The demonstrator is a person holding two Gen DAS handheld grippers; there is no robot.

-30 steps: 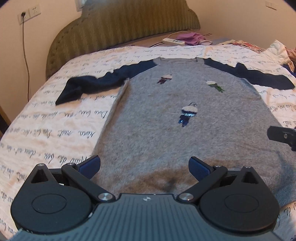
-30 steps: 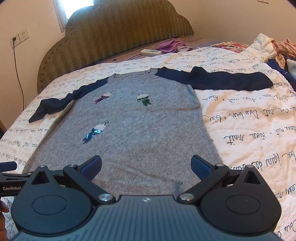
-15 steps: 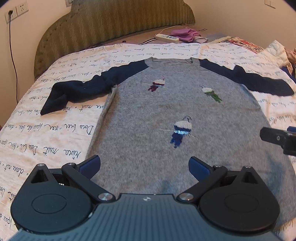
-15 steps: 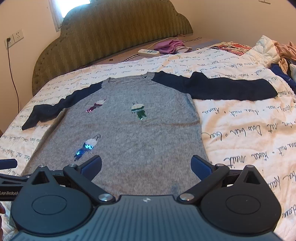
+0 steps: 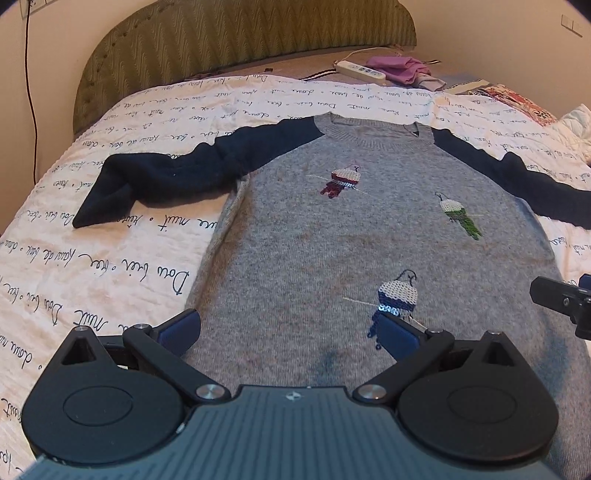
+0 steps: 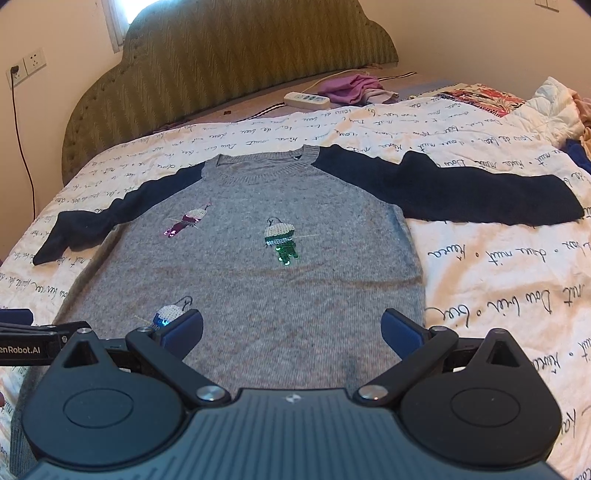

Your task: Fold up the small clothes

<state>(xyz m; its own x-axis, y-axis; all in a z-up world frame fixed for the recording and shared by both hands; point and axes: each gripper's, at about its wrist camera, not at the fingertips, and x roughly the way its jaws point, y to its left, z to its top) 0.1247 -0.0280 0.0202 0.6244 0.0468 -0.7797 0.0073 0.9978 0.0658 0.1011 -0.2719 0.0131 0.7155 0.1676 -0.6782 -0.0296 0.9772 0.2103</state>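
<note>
Both grippers advanced over sweater [image 5: 332, 258]; fingers spread wide, holding nothing; power strip [image 6: 306, 99] near headboard [image 6: 240, 62].

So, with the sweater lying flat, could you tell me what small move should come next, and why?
Probably lower the left gripper toward the left sleeve. The sweater lies flat, face up, with both navy sleeves spread; both grippers are open and hold nothing, so a sleeve fold looks like the natural start.

We see a bed covered by a white quilt [image 6: 480, 266] printed with black handwriting. At its far end stands an olive padded headboard [image 6: 229, 62] against a cream wall [image 6: 461, 33]. Far left are a wall socket [image 6: 26, 70] and a bright window [image 6: 118, 14].
</note>
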